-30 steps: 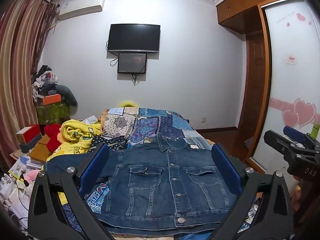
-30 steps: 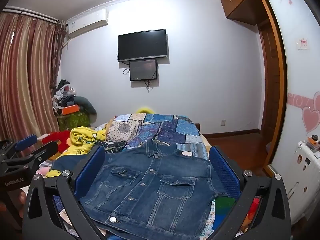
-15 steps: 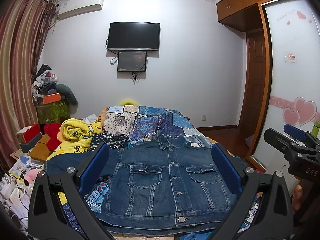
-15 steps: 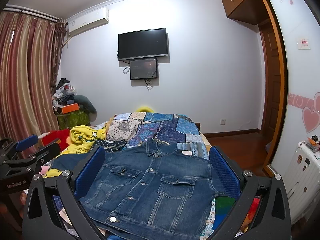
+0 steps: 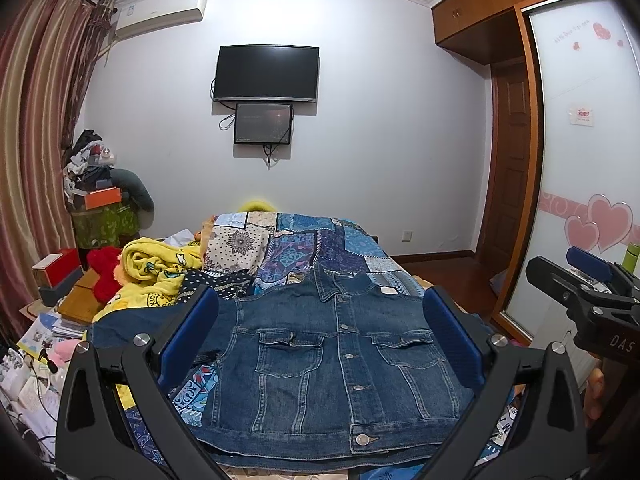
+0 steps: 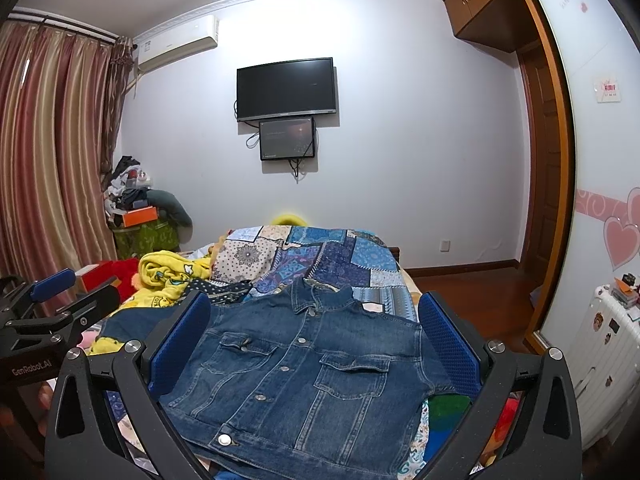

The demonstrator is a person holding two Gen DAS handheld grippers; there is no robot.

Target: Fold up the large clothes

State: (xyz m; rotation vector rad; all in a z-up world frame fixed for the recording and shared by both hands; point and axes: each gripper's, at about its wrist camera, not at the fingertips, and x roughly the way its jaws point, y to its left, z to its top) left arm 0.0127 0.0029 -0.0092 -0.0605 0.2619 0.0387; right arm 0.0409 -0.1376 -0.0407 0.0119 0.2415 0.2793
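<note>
I hold the left gripper and right gripper level above the bed, both with jaws spread wide, empty; the dark blue denim jacket lies flat, buttoned, on the patchwork quilt.

Home bedroom, patchwork quilt bed, wall television, wooden wardrobe, curtains

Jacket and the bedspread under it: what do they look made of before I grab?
Jacket: looks like mid-blue denim, matte; twill fade lines, tan topstitching and metal snap buttons down the front suggest heavy, stiff cotton. Bedspread: seems a thin printed patchwork cotton, matte, in blue and cream panels; quilting can't be told. Both grippers, left and right, are open and hold nothing.
</note>
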